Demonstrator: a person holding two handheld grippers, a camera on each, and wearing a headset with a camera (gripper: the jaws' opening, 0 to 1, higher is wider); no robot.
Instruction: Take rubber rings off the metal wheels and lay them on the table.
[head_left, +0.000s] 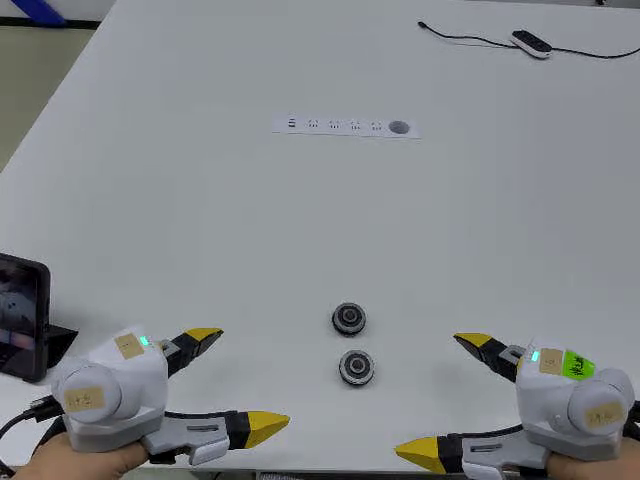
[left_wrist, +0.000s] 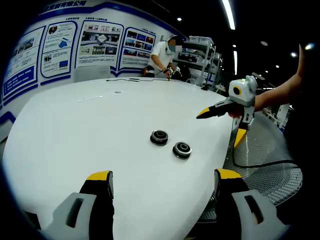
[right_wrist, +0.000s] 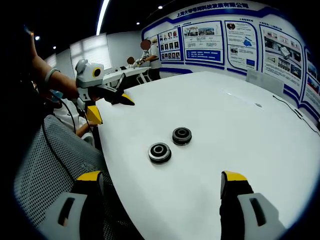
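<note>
Nothing done yet, by the look of it. Both wheels sit on the white counter (head_left: 200, 220): near wheel (head_left: 356, 367) just in front of the person, far wheel (head_left: 348, 319) just beyond it, close but not touching. Each has a dark outer band, prob. the rings (right_wrist: 150, 153), though at this size I can't swear it's rubber. No loose ring on the counter that I can see, so I'd say both are left to pull.

L gripper (head_left: 248, 378) is low at the counter's near edge, left of the wheels, angled in toward them. Its fingers (head_left: 265, 425) are spread wide w/ nothing between. R gripper (head_left: 433, 397) mirrors it on the right, fingers (head_left: 420, 455) just as wide, also empty. The wheels lie between the two grippers, clear of all four tips. In each gripper view the pair sits ahead past its own fingers, w/ the other gripper across the way. Both hands are roughly level. Can't tell if they rest on the surface or hover just off it.
</note>
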